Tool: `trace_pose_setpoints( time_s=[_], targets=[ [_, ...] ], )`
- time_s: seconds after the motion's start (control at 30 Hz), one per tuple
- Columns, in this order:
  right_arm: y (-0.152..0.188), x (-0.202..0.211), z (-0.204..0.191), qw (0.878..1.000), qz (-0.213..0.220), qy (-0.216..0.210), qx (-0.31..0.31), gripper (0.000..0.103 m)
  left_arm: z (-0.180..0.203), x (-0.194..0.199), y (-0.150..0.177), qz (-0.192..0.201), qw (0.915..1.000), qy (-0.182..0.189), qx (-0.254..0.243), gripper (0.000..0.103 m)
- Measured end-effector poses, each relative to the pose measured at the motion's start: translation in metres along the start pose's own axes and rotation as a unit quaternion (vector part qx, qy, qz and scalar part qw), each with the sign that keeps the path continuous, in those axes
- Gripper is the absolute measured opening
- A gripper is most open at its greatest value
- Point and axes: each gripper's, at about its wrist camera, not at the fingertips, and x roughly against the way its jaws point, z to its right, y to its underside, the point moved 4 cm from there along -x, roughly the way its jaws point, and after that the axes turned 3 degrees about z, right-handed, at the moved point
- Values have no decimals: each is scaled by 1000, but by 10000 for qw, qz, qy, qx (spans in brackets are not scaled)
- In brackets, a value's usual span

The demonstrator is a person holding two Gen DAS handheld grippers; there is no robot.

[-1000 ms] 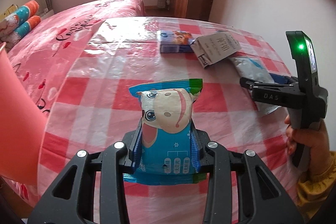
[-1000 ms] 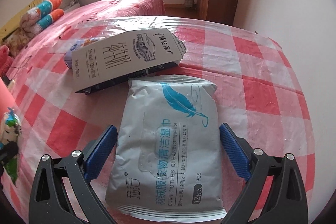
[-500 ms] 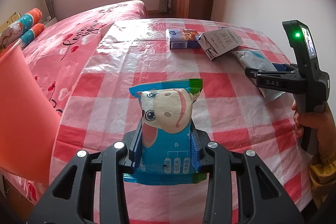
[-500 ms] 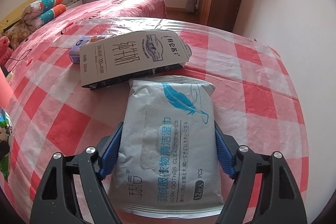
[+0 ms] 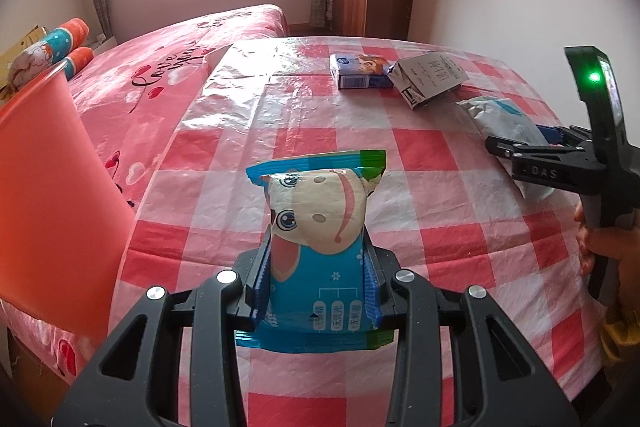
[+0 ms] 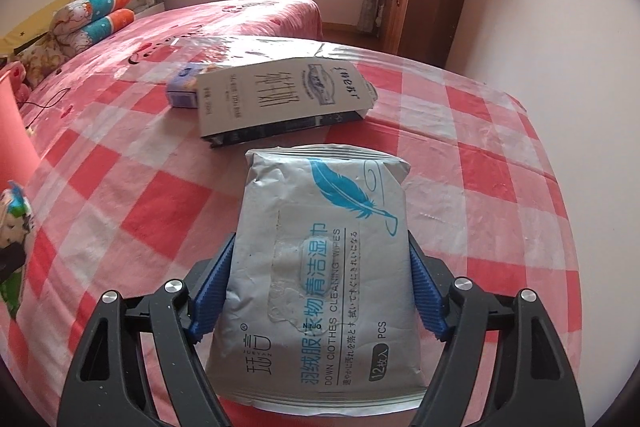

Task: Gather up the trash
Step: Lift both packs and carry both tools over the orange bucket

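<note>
Checked tablecloth (image 5: 420,211) below, my left gripper (image 5: 316,291) clamps the snack bag (image 5: 320,231), right gripper (image 6: 320,291) clamps the wipes pack (image 6: 320,267); next, carry both to the bin (image 5: 44,187).

— What have I got in each tool?

— My left gripper (image 5: 316,281) pinches a blue cartoon-cow packet (image 5: 318,239), standing upright. My right gripper (image 6: 318,297) clamps a grey wipes pack (image 6: 320,267) with a blue feather print.

— And on the checked cloth?

— A flattened white carton (image 6: 280,99) overlapping a small blue box (image 6: 184,93). An orange bin (image 5: 52,195) at the left.
</note>
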Motion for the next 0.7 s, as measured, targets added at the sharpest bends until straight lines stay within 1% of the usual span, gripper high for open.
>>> trace_pose_setpoints(
  time_s=[0.37,0.7],
  targets=[
    [4,39,-16,9990,173,-397,-63,78,-6,16,0,154,9998,-140,10,39],
    [7,69,-33,9971,291,-706,-30,78,-10,34,-9,357,9990,-259,-17,39]
  ],
)
